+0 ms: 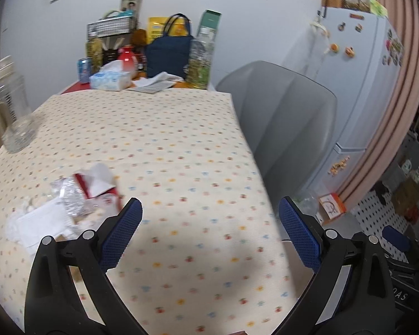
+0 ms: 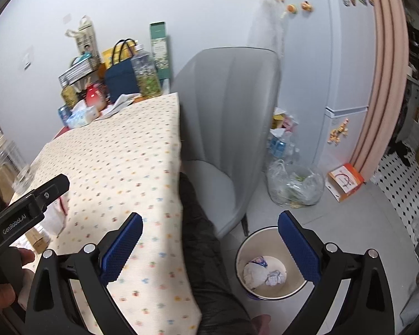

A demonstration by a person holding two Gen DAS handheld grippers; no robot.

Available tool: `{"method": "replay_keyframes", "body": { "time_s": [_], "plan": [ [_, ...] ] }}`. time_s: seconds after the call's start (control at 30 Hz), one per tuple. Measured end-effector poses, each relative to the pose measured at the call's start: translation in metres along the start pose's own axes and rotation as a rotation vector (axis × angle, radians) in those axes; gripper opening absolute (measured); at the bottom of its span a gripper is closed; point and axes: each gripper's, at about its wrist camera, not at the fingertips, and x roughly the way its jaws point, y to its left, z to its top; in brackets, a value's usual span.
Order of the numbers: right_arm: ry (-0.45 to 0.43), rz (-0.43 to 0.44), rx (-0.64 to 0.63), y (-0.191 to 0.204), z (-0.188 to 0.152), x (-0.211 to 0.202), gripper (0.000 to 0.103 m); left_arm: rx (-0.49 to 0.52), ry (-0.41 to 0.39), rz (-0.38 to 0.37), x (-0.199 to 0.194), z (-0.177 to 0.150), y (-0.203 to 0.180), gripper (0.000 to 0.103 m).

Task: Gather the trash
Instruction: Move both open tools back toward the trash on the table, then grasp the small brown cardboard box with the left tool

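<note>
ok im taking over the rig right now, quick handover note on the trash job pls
Left gripper: open, empty, over the table.
Right gripper: open, empty, between the table edge and the bin.
Done: crumpled paper already lies in the bin on the floor beside the grey chair.
Left: the pile of wrappers and tissues at the table's near left, in front of the left gripper.

Soft indoor light, motion blur, fisheye warping
</note>
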Motion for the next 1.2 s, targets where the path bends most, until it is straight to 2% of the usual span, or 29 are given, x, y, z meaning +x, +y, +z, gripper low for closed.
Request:
{"method": "replay_keyframes", "body": {
  "time_s": [0.4,0.73,1.07,1.2],
  "plan": [
    [0.018,0.075,-0.093,0.06,-0.006,0.0,0.095,-0.095,-0.015,0.088,-0.023,-0.016,0.071,0.097],
    [0.053,0.139,-0.166,0.109,-0.019,0.01,0.095,-0.145,0.012,0.158,-0.032,-0.041,0.125,0.097],
    [0.094,0.158,-0.191,0.124,-0.032,0.025,0.095,-0.132,0.076,0.186,-0.014,-0.056,0.135,0.096],
    [0.105,0.16,-0.189,0.122,-0.035,0.029,0.095,-0.109,0.107,0.204,-0.003,-0.06,0.13,0.088]
  ]
}}
